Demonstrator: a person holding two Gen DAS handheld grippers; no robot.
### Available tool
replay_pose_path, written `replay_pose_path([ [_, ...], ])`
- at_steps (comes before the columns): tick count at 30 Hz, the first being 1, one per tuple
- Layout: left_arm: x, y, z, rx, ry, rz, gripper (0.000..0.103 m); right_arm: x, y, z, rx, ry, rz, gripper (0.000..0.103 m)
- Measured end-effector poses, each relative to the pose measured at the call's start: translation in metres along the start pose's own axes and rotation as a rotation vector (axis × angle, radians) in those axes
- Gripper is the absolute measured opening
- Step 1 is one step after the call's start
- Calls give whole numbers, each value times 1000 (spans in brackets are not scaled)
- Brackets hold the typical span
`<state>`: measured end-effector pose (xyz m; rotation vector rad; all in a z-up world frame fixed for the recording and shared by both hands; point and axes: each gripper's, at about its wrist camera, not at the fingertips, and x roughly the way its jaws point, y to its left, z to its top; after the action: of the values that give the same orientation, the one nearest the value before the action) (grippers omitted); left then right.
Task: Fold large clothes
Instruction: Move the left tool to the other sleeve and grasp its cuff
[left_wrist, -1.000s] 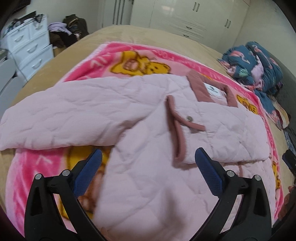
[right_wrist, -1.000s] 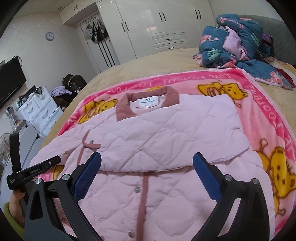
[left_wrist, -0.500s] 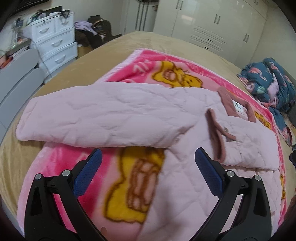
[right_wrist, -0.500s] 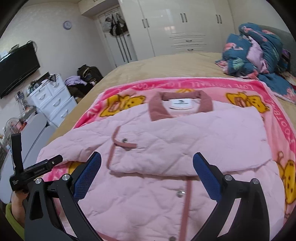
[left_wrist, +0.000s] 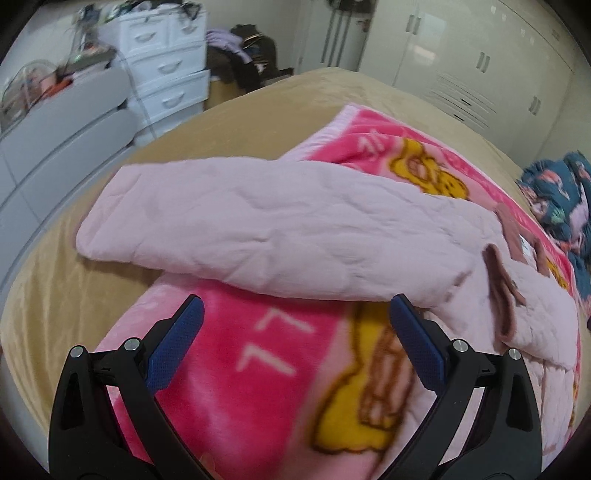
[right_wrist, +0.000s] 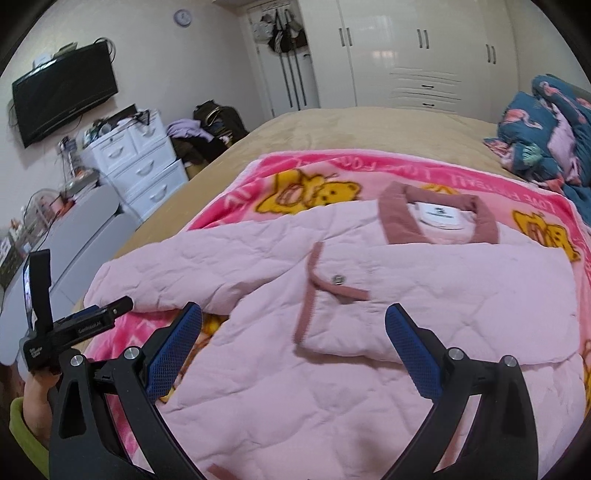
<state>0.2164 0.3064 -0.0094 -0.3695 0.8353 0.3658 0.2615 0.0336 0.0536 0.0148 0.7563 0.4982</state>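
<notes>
A wide bed (right_wrist: 332, 125) with a tan cover fills most of both views, running away toward white wardrobes (right_wrist: 417, 51) on the far wall. On it lies a bright pink blanket (left_wrist: 258, 362) printed with yellow bears and white lettering. Spread flat on that blanket is the pink quilted jacket (right_wrist: 369, 317), collar at the far end and hem at the near end. Its right side has been folded in across the chest, while its left sleeve (left_wrist: 258, 229) stretches straight out to the left, the cuff end reaching past the blanket edge onto the tan cover. A darker rose collar (right_wrist: 439, 218) frames a white label, and matching trim edges a pocket flap with a metal snap.

At the far right a bundle of dark blue flamingo-print bedding (right_wrist: 546, 129) is heaped. To the left of the bed stands a white chest of drawers (right_wrist: 140, 162) with clutter on top, and a black television (right_wrist: 62, 99) hangs on the wall above.

The left gripper (left_wrist: 295, 314) hovers over the blanket just near of the outstretched sleeve, blue pads spread wide, holding nothing. The right gripper (right_wrist: 293, 325) hovers over the jacket's lower front, its pads likewise wide apart and empty. In the right wrist view the left gripper's body appears at the near left, held by a hand (right_wrist: 37, 398) in a green cuff
</notes>
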Motion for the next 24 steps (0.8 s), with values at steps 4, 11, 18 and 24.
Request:
replay_pose_path([
  [4, 10, 25, -1, -59, 11, 17, 94, 17, 20, -4, -33, 28, 13, 99],
  [11, 25, 59, -1, -139, 25, 43, 94, 45, 57, -13, -118, 69, 28, 99],
  [18, 40, 91, 2, -228, 45, 60, 94, 68, 85, -19, -180, 98, 54, 99],
  [24, 52, 112, 8, -306, 46, 48, 94, 84, 98, -21, -191, 115, 80, 99],
])
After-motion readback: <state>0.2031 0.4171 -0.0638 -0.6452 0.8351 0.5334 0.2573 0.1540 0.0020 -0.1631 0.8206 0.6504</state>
